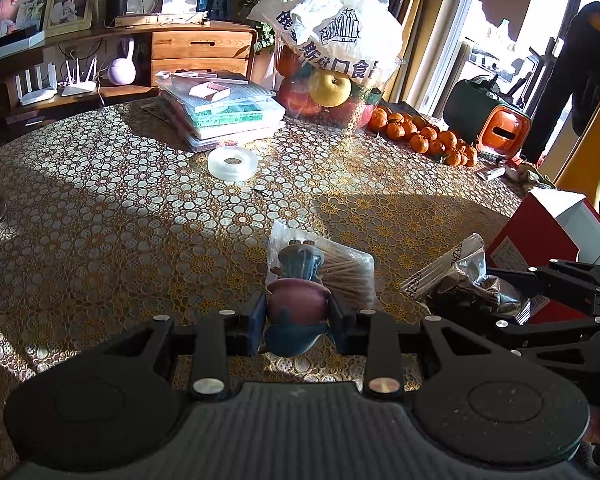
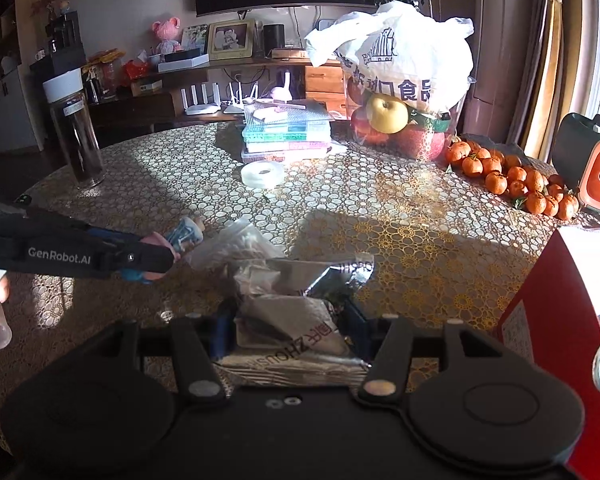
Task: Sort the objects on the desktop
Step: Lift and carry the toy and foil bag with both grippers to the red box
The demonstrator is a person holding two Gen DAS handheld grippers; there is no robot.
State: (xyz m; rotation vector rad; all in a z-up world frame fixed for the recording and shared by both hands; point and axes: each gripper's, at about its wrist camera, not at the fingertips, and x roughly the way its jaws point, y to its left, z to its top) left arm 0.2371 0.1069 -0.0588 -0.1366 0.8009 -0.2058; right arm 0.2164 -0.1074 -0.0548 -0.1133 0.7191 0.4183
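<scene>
My left gripper (image 1: pixel 298 320) is shut on a small blue and pink toy figure (image 1: pixel 296 300), held just above the table. Beyond it lies a clear bag of wooden sticks (image 1: pixel 340 268). My right gripper (image 2: pixel 290 332) is shut on a silver foil bag (image 2: pixel 296 320), which also shows in the left wrist view (image 1: pixel 464 276). In the right wrist view the left gripper (image 2: pixel 156 258) comes in from the left with the toy figure (image 2: pixel 184 234), next to the clear bag (image 2: pixel 240 242).
A red box (image 2: pixel 560 320) stands at the right, close to my right gripper. A tape roll (image 1: pixel 233 163), stacked plastic cases (image 1: pixel 220 108), a bagged fruit bowl (image 1: pixel 332 80), tangerines (image 1: pixel 424 136) and a glass bottle (image 2: pixel 74 132) stand farther back.
</scene>
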